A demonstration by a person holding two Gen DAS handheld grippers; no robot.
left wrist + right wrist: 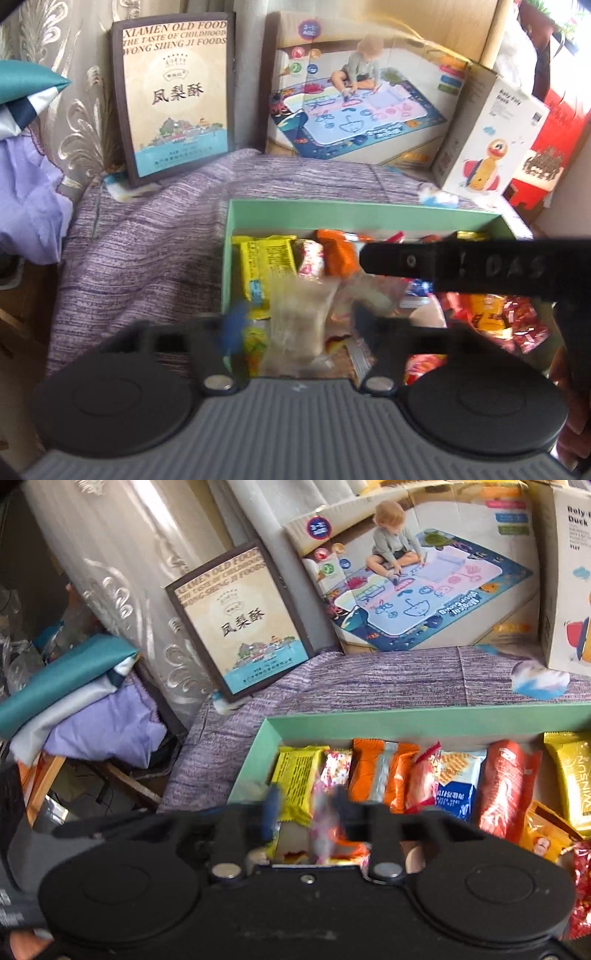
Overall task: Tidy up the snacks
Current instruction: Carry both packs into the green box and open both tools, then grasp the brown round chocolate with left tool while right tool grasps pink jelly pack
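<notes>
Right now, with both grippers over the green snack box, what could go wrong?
1. The left gripper seems to pinch a clear-wrapped pastry by its slack wrapper; it may slip.
2. The right gripper crowds the same corner of the green box, so they may collide.

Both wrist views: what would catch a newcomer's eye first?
The mint-green box on the purple cloth, crammed with bright snack packets, dominates. Behind it stand a pineapple-cake box at left and a doodle-mat toy box at right. A translucent wrapped snack sits between the left gripper fingers.
</notes>
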